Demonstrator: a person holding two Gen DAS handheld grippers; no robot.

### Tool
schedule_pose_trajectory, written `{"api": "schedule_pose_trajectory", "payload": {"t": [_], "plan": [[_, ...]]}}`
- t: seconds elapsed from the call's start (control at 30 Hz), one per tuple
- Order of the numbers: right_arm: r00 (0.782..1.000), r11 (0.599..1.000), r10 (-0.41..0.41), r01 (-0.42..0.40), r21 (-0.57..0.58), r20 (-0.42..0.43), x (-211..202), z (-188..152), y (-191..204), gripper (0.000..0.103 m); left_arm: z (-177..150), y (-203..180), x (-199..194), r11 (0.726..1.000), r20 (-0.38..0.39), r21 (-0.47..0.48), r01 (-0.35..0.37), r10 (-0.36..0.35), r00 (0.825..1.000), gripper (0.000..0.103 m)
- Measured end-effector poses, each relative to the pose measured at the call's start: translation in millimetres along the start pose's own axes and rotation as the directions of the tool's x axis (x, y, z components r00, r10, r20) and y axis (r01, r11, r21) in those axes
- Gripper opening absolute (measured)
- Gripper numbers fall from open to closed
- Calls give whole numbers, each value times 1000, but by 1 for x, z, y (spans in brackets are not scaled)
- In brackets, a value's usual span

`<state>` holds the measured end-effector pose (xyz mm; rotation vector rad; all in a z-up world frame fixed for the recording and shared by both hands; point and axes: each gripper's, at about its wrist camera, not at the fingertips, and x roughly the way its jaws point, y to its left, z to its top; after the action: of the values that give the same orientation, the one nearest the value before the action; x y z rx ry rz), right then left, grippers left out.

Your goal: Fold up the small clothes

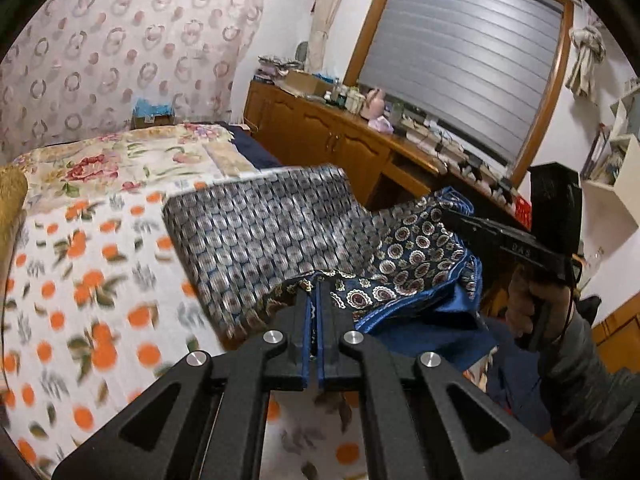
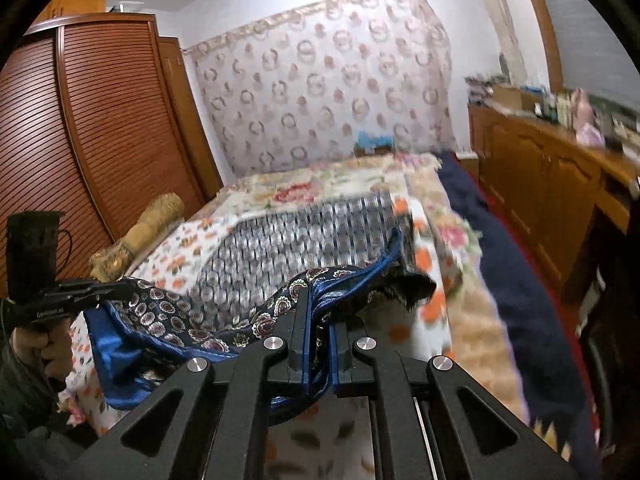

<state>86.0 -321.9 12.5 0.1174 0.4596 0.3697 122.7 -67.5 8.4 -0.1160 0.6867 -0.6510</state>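
Note:
A dark blue paisley cloth with a plain blue back hangs stretched between both grippers above the bed. My left gripper is shut on one edge of it. My right gripper is shut on another edge. In the left wrist view the right gripper holds the cloth's far end at the right; in the right wrist view the left gripper holds it at the left. A folded grey-blue patterned cloth lies on the bed beneath, also in the right wrist view.
The bed has an orange-fruit sheet and a floral blanket. A wooden cabinet run with clutter stands along the window wall. A slatted wardrobe stands left of the bed. A dark blue cover hangs off the bed's side.

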Motion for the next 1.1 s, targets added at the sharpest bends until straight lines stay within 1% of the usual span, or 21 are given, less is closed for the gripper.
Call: {"api": "schedule_pose_trajectory", "payload": {"t": [0.07, 0.27, 0.47, 0.6, 0.77, 0.93, 1.07, 1.1], "plan": [[1000, 1000, 0, 0, -8, 9, 8, 9, -3, 6, 9, 7, 4, 1000, 10, -3, -11, 11, 1000, 3], [1000, 1000, 8, -8, -29, 6, 41, 21, 0, 6, 29, 28, 17, 999, 13, -30, -37, 38, 999, 3], [1000, 999, 13, -13, -37, -4, 66, 25, -5, 6, 43, 49, 37, 996, -17, -44, -74, 73, 997, 3], [999, 999, 13, -15, -33, -34, 79, 27, -8, 6, 52, 63, 53, 995, -45, -59, -85, 82, 996, 3], [997, 999, -9, 6, -34, -83, 100, 40, -12, 7, 61, 78, 77, 992, -92, -57, -111, 105, 990, 3], [993, 1000, -23, 21, -21, -120, 113, 54, -14, 7, 69, 92, 94, 991, -124, -79, -105, 95, 988, 3], [990, 999, -34, 32, -14, -136, 115, 64, -14, 15, 72, 103, 104, 990, -146, -93, -107, 93, 985, 3], [990, 999, -33, 32, -10, -136, 114, 66, -14, 23, 72, 105, 106, 990, -152, -95, -108, 93, 984, 3]]}}
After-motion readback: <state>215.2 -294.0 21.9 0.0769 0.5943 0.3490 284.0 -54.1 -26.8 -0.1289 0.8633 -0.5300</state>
